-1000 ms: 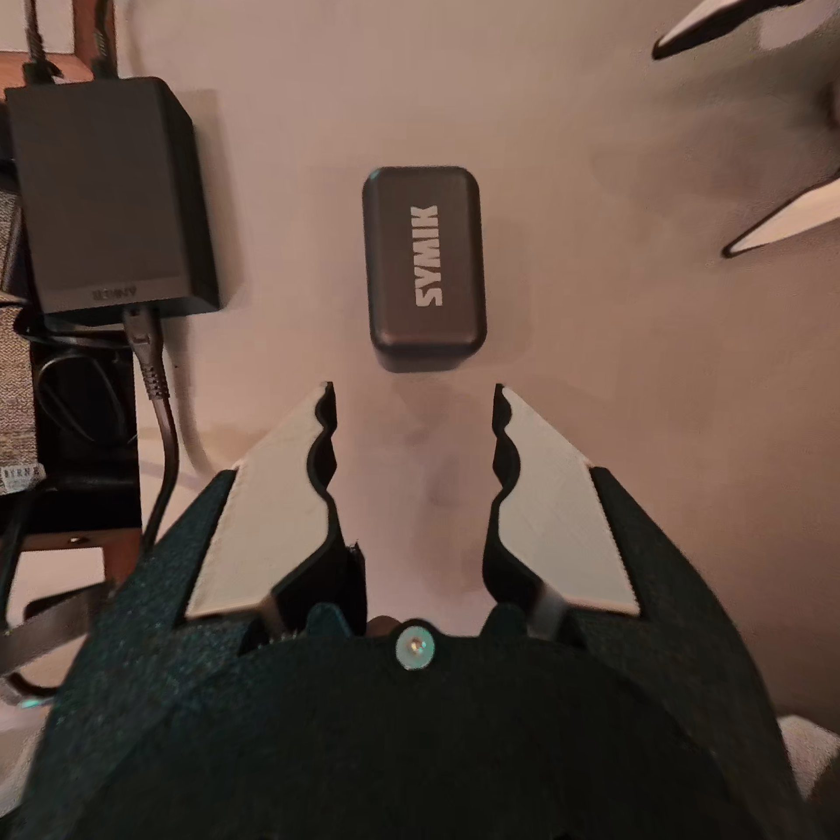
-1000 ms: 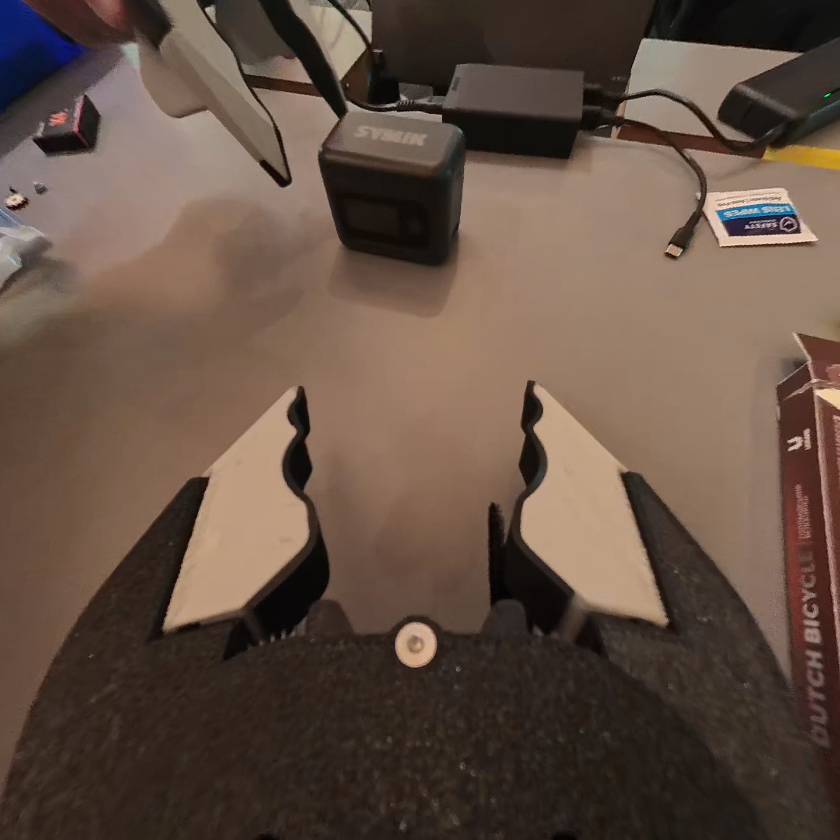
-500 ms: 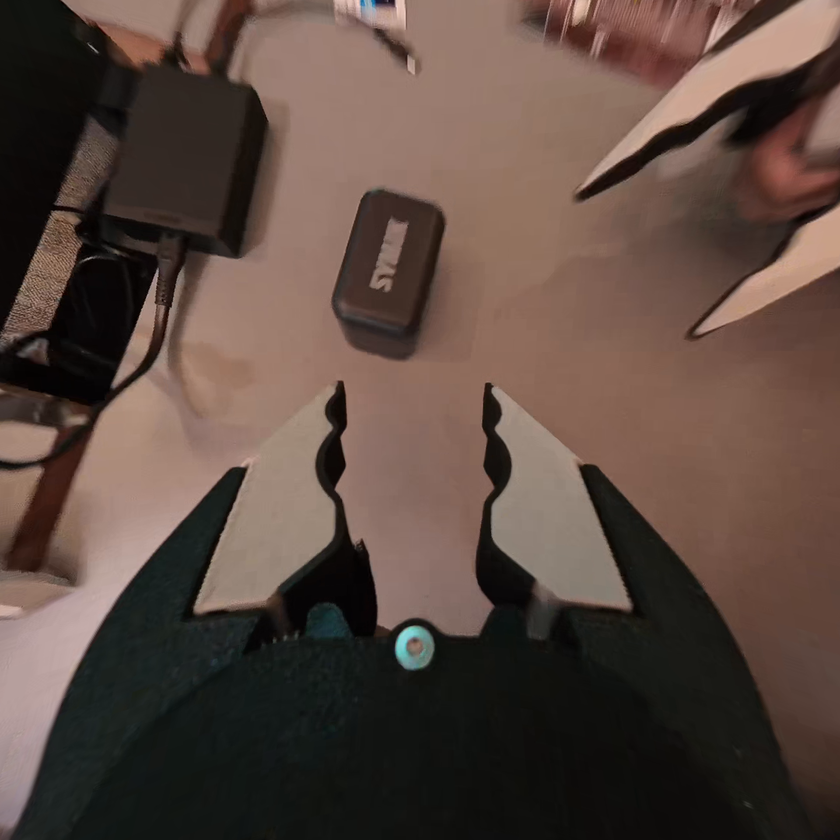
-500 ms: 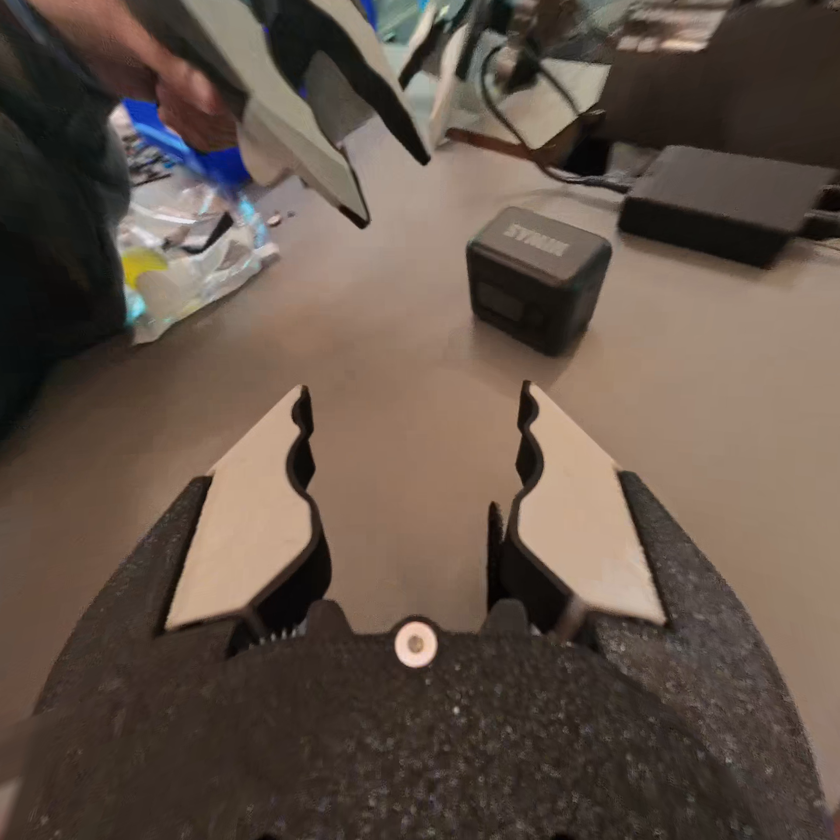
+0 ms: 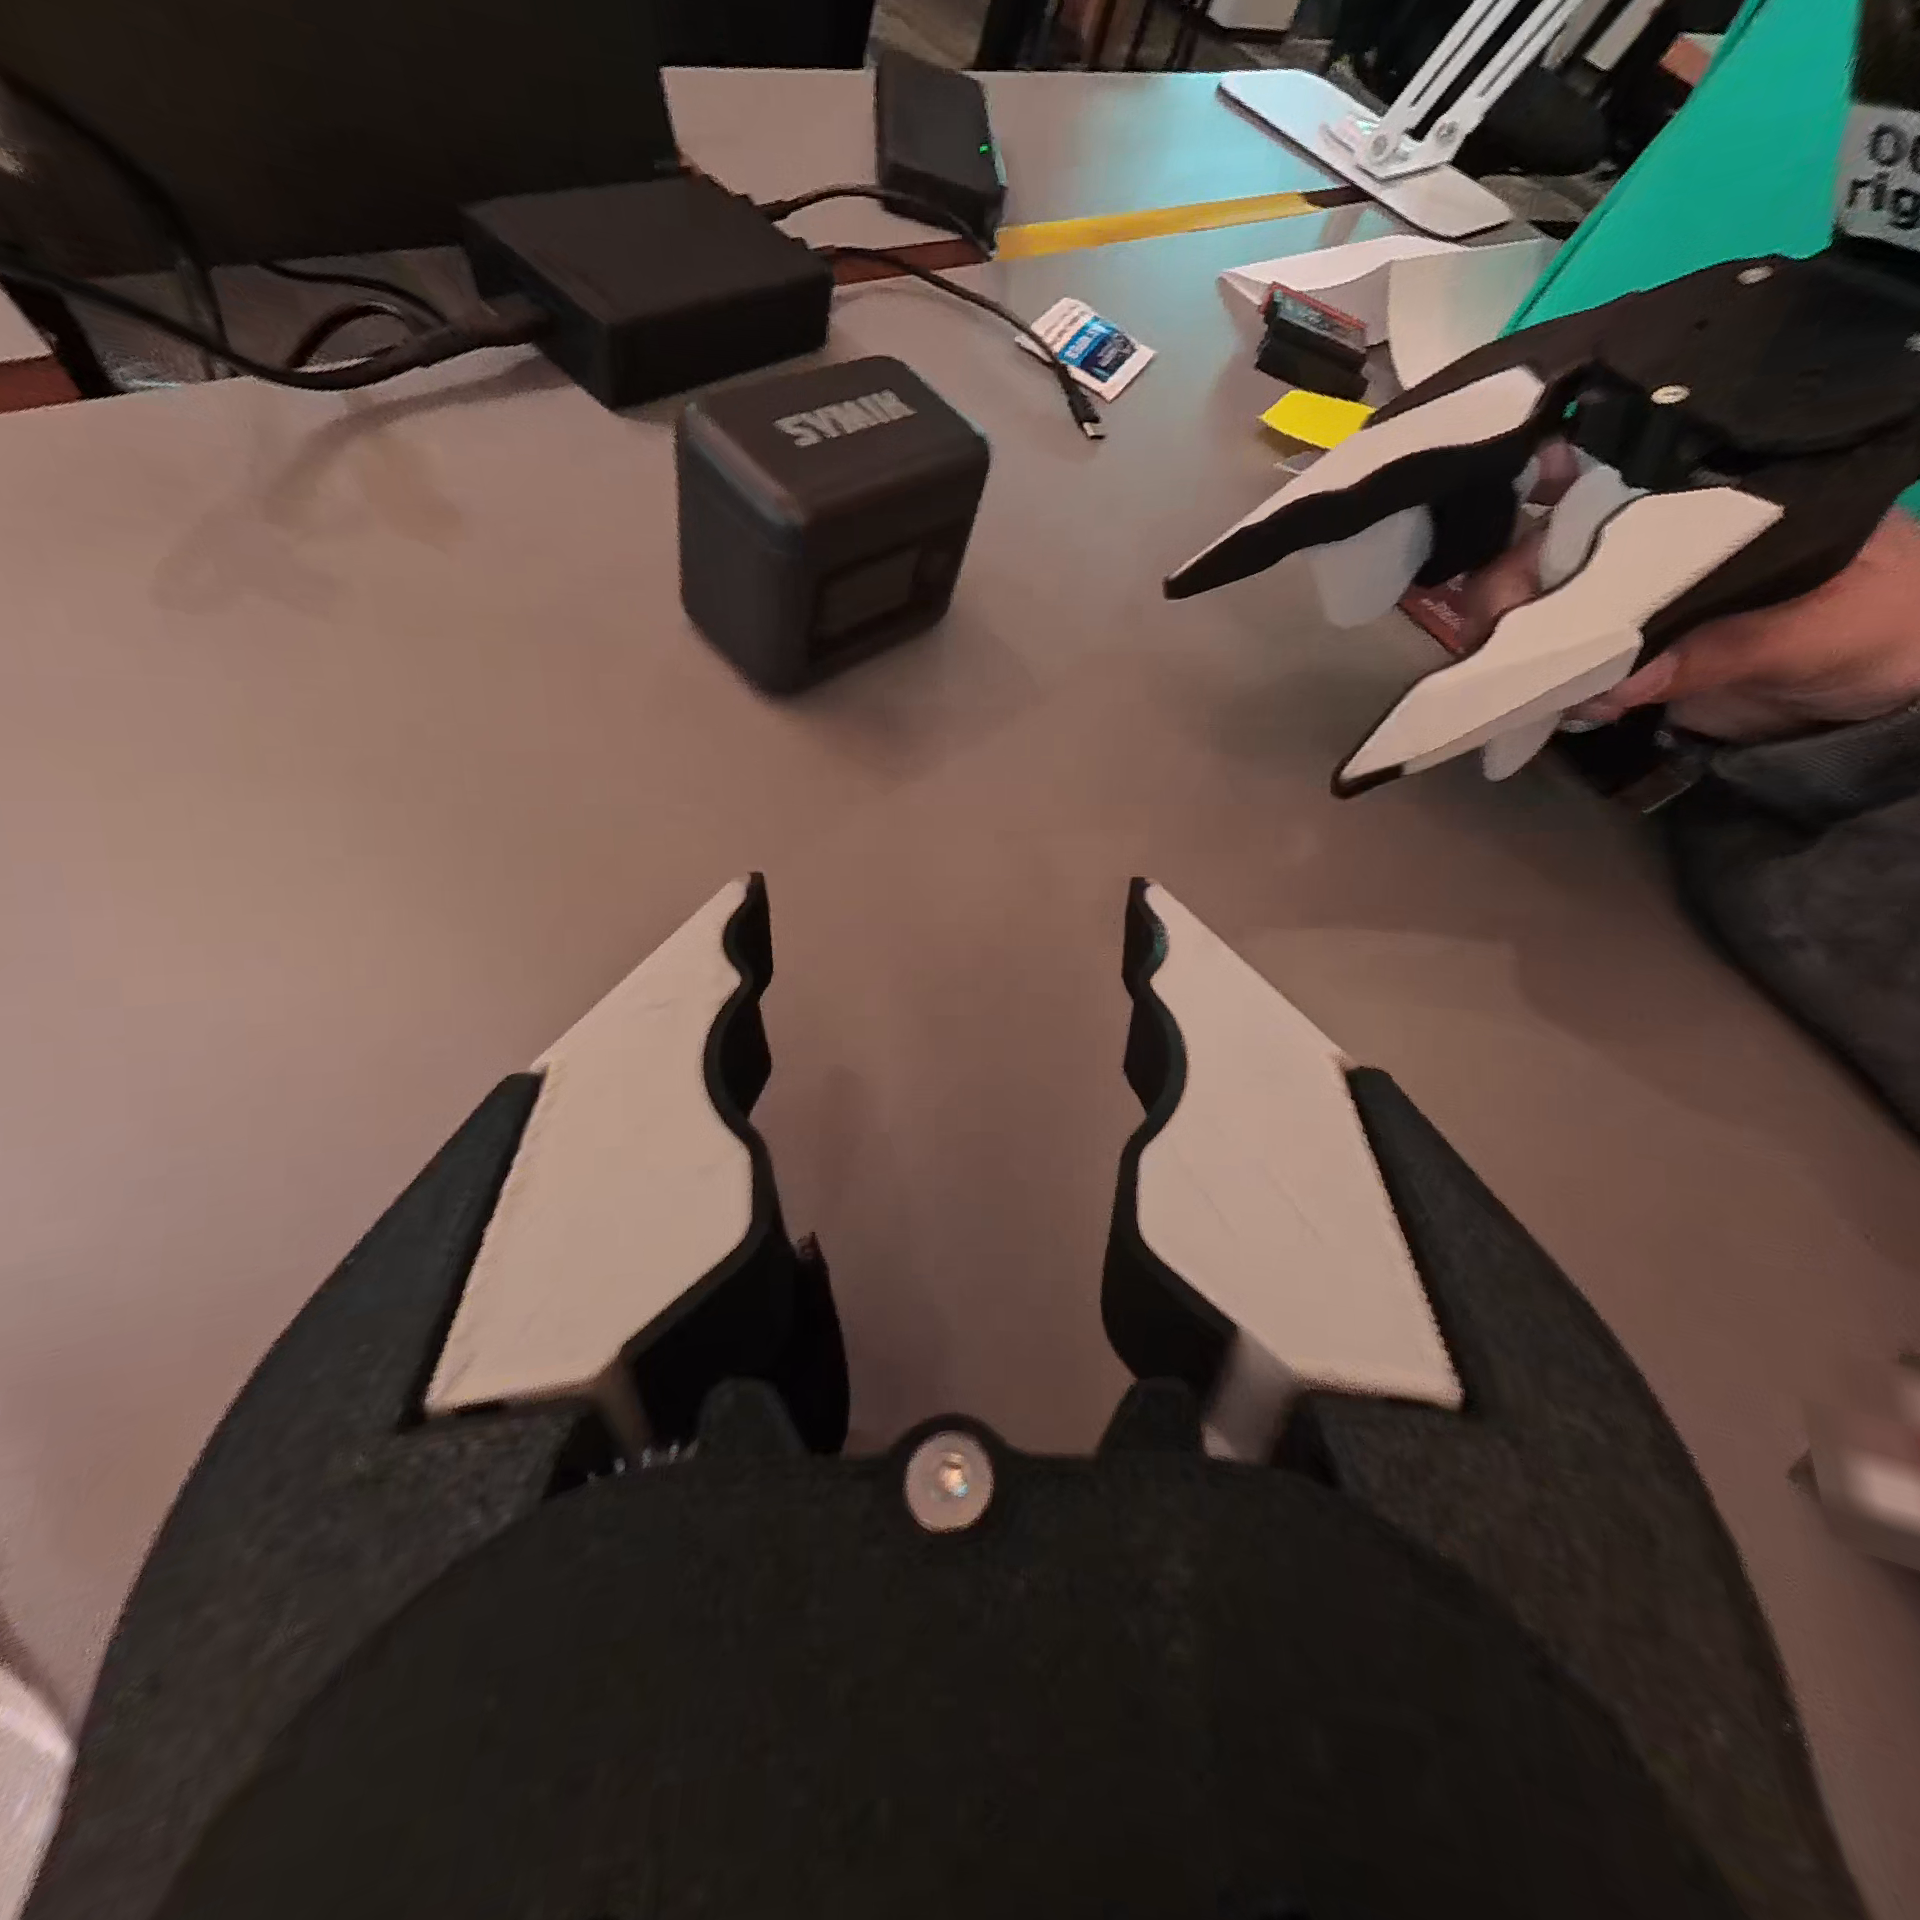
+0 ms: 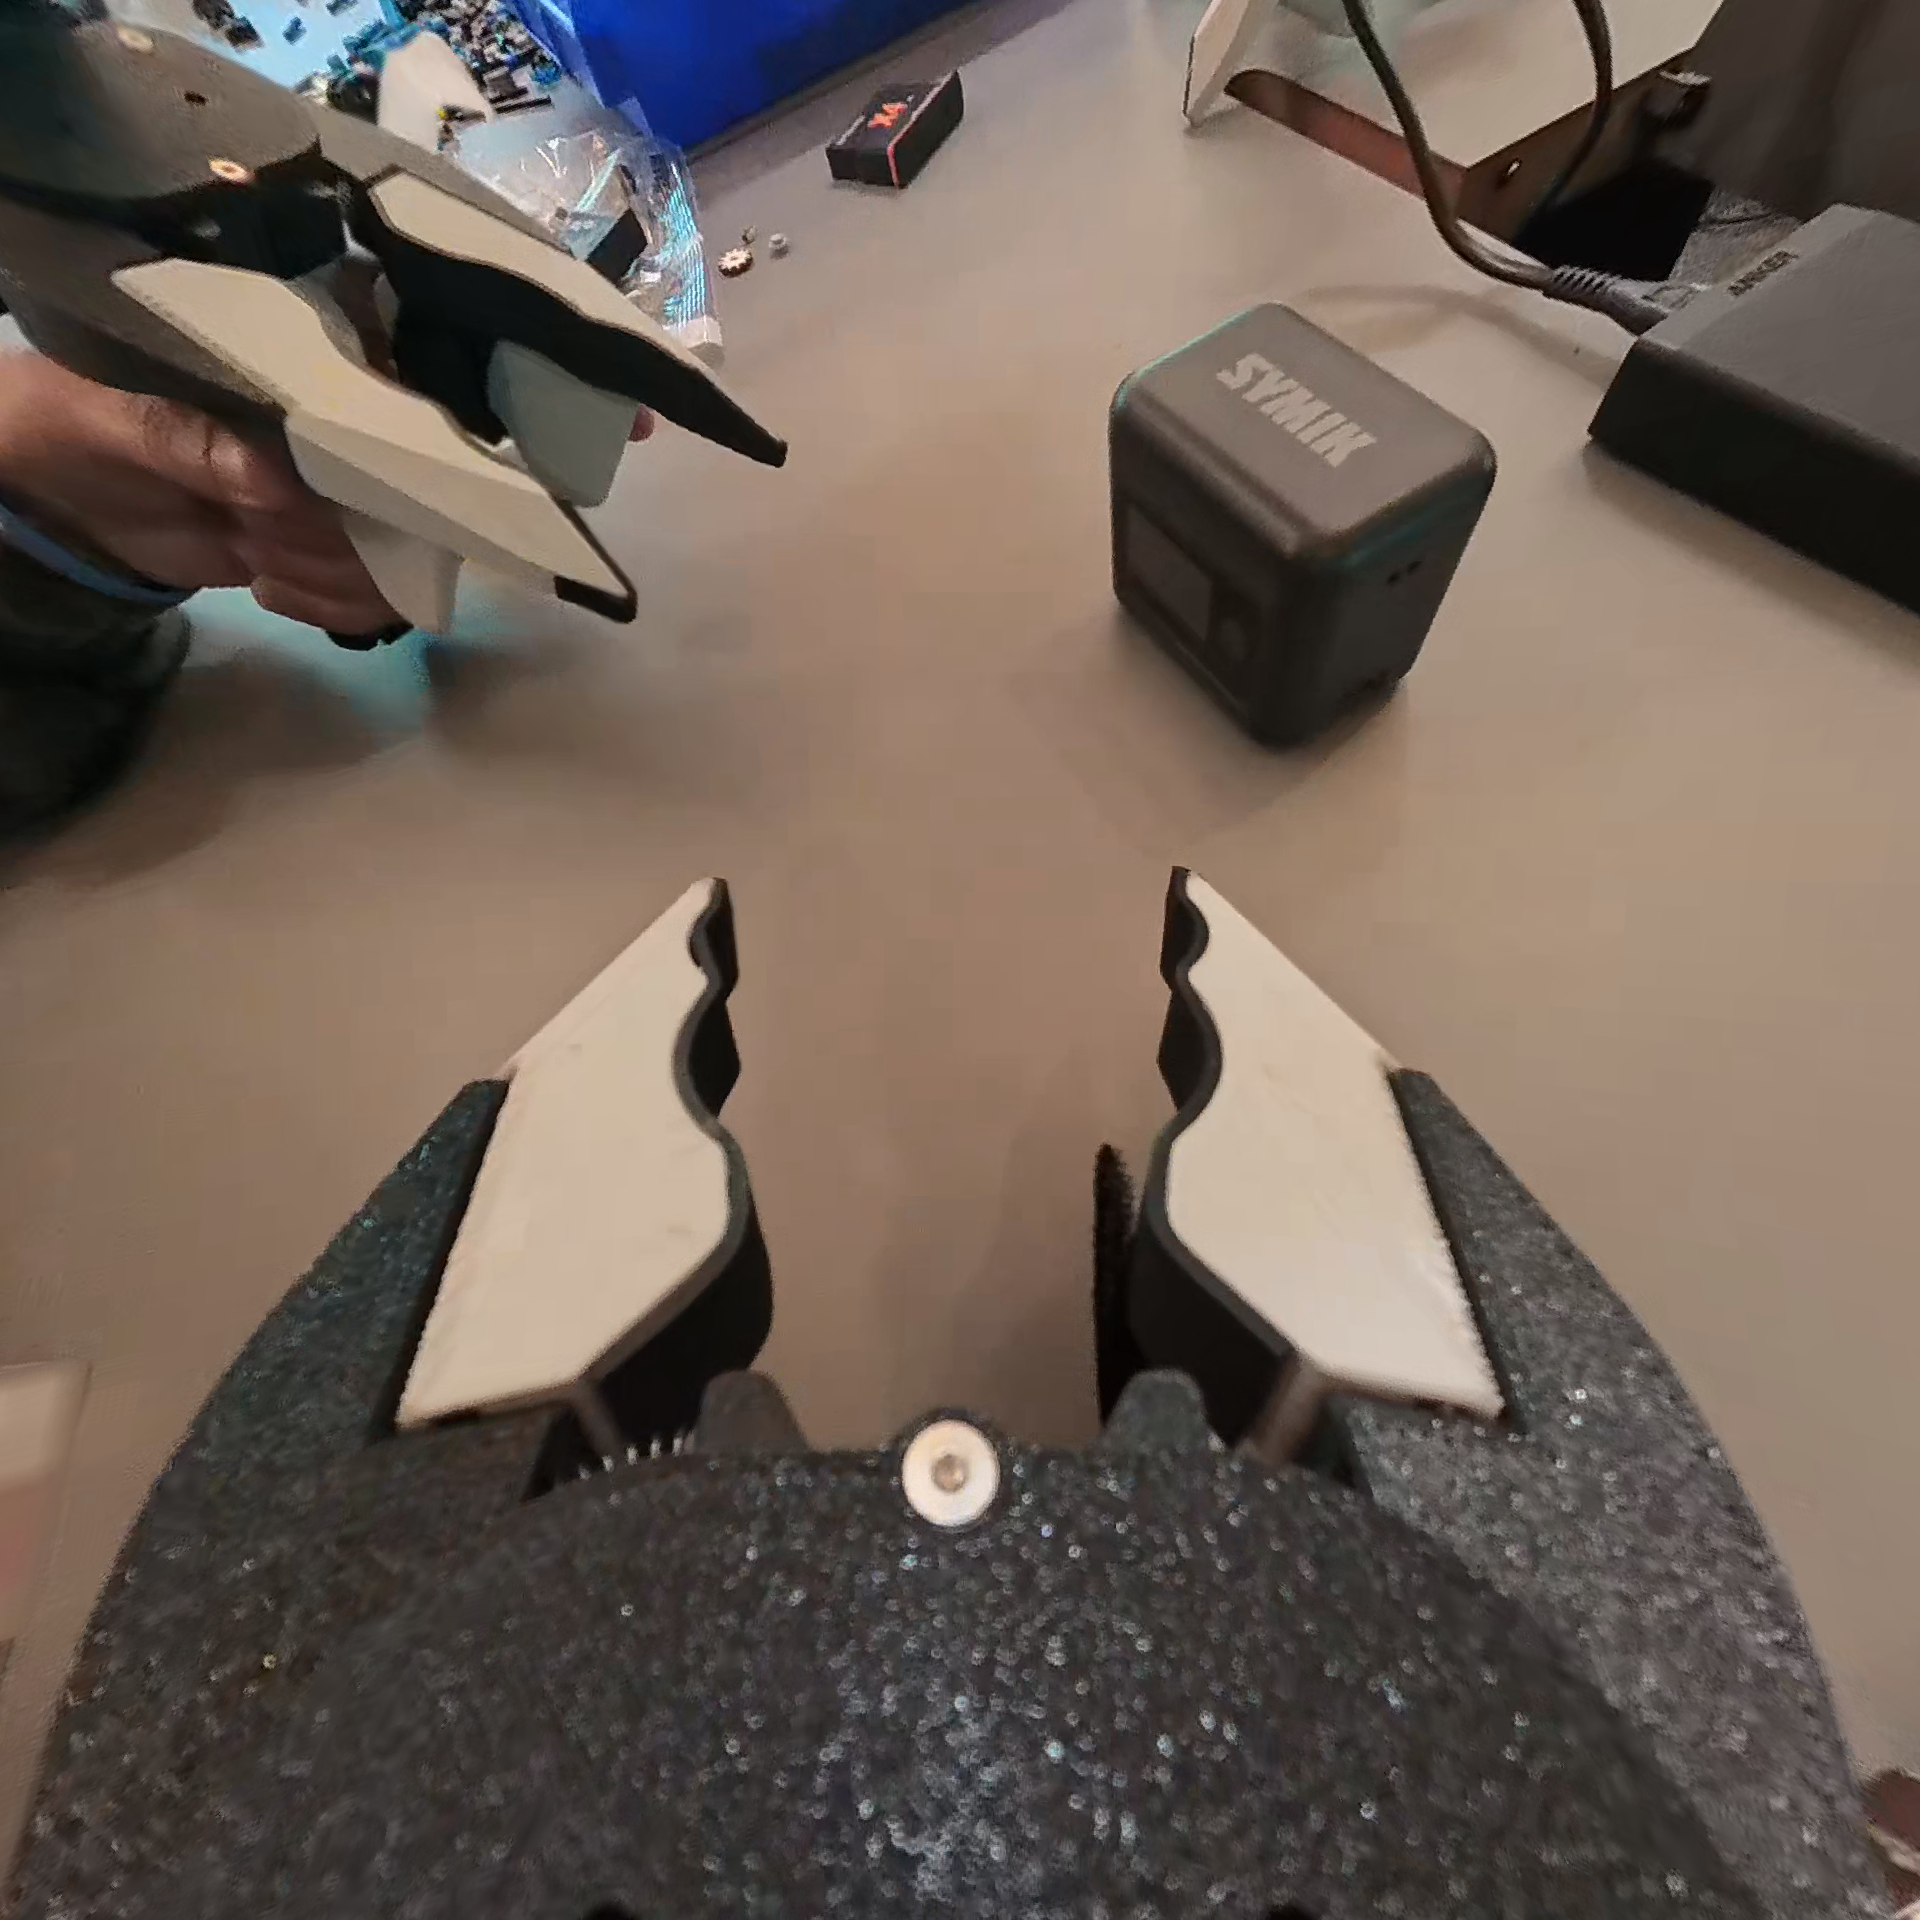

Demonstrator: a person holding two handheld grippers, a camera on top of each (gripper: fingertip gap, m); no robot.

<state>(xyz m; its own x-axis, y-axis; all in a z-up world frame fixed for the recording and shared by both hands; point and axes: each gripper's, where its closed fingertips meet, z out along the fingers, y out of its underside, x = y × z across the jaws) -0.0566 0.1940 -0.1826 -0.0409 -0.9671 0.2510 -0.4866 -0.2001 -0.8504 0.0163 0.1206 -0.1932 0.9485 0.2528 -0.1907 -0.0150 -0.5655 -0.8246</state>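
A small dark cube-shaped case with white lettering on top stands on the grey table; it also shows in the right wrist view. My left gripper is open and empty, a short way in front of the case and above the table. My right gripper is open and empty, with the case ahead to its right. Each gripper appears in the other's view, the right gripper at the right and the left gripper at the upper left, both hand-held, open and empty.
A black power brick with cables lies behind the case, also in the right wrist view. A wipe sachet, a cable plug, a yellow note and a small box lie at the right. A clear bag and a small black box lie at the far left.
Both grippers have drawn back and tilted from looking down at the case to looking across the table. The case is now farther from the left gripper. Both stay open.
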